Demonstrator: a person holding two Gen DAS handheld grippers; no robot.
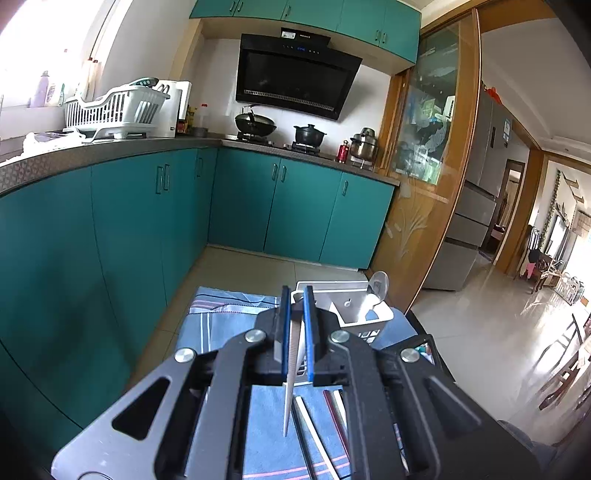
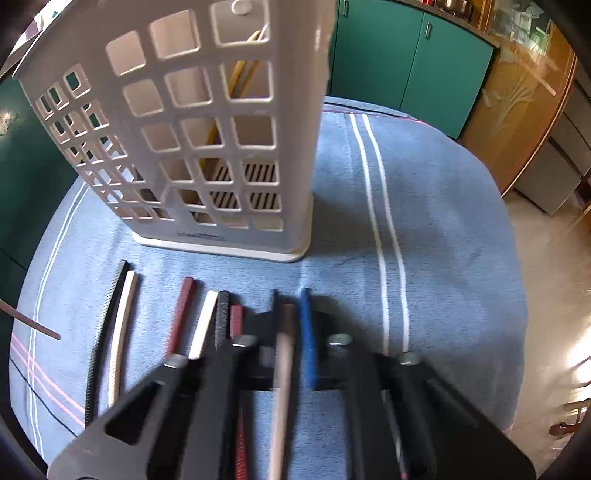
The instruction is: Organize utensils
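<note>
Blue striped cloth (image 2: 443,229) covers our worktop beside teal kitchen cabinets (image 1: 147,221).
Our left tool (image 1: 296,295) clamps a white ridged chopstick (image 1: 290,369); our right tool (image 2: 290,299) clamps a pale chopstick (image 2: 282,369) near the white lattice plastic holder (image 2: 184,129).

Setting: domestic kitchen. Evidence: teal base cabinets (image 1: 240,199) and matching wall cabinets (image 1: 306,11); black range hood (image 1: 295,77) above a gas hob carrying a wok (image 1: 255,123) and a lidded black pot (image 1: 309,133); steel stockpot (image 1: 364,144) on the tabletop (image 1: 110,151); white dish rack (image 1: 114,109); steel refrigerator (image 1: 476,192) past a wood-framed glass sliding door (image 1: 428,122); tiled floor (image 1: 480,332).
</note>
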